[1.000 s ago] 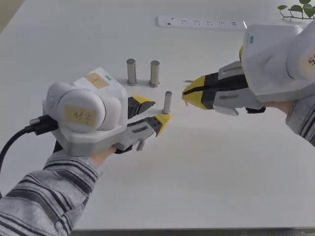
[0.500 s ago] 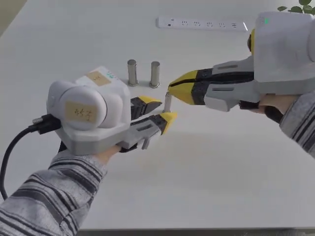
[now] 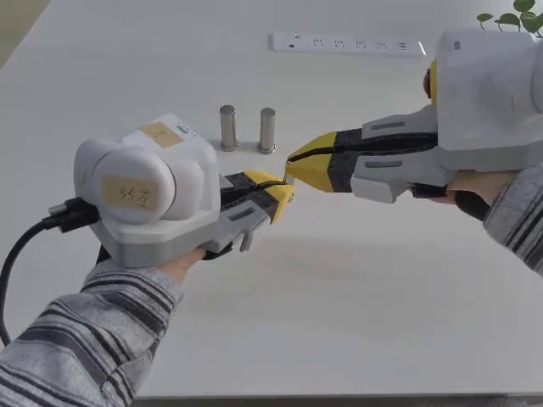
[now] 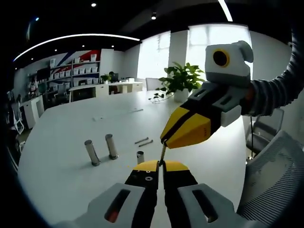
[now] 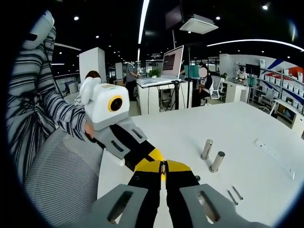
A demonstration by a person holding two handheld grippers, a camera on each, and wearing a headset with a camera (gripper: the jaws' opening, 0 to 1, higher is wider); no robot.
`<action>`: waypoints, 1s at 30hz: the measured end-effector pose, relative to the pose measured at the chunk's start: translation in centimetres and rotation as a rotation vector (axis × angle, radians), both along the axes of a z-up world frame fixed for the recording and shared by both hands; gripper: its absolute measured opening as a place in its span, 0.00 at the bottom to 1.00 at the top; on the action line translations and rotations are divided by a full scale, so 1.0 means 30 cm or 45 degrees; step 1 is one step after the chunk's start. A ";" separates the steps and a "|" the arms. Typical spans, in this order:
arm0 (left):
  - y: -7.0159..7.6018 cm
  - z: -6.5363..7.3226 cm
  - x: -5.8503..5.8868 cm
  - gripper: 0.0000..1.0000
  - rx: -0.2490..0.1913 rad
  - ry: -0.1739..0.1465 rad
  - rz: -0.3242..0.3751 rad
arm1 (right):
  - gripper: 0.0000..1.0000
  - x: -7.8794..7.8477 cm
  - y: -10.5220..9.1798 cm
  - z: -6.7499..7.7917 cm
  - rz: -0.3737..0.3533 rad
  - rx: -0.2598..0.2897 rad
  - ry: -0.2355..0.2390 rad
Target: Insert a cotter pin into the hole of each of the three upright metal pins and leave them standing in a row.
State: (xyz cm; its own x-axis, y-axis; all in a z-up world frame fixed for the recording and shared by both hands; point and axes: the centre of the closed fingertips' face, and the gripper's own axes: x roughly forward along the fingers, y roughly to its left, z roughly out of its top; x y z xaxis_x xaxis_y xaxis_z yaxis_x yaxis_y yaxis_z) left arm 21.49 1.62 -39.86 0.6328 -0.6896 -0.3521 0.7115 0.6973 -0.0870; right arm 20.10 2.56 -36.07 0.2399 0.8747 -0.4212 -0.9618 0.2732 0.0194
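Well, it looks barely begun: two metal pins (image 3: 227, 127) at ten o'clock stand seemingly bare, the third pin (image 4: 140, 157) unthreaded, while left gripper (image 3: 279, 189) and right gripper (image 3: 291, 163) both pinch one cotter pin (image 4: 162, 153), with spare cotter pins (image 4: 142, 141) lying at twelve.

Office: desks (image 5: 160, 86), a monitor (image 5: 174, 61), shelves (image 4: 72, 72), mesh chairs (image 5: 61, 176).

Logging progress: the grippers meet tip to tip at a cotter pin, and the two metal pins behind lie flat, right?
No: the two metal pins stand upright, as the head view shows. The left gripper and right gripper do meet at the cotter pin.
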 end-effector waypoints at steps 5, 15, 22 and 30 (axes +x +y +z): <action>0.006 -0.010 -0.005 0.00 0.052 -0.010 -0.014 | 0.00 -0.005 -0.026 -0.023 0.034 -0.075 -0.016; 0.015 -0.017 -0.014 0.00 0.121 -0.018 -0.033 | 0.00 -0.025 -0.048 -0.069 0.156 -0.279 -0.129; 0.013 -0.019 -0.023 0.00 0.142 -0.020 -0.049 | 0.00 -0.023 -0.067 -0.106 0.221 -0.439 -0.244; 0.005 -0.015 -0.029 0.00 0.144 -0.027 -0.065 | 0.00 0.003 -0.090 -0.143 0.258 -0.538 -0.312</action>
State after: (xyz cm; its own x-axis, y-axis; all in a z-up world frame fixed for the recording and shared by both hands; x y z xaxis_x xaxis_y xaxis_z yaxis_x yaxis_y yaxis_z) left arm 20.63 1.78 -40.30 0.6059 -0.6778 -0.4165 0.7473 0.6644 0.0059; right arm 20.20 -0.13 -40.37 0.2196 0.6800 -0.6995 -0.9585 0.0169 -0.2845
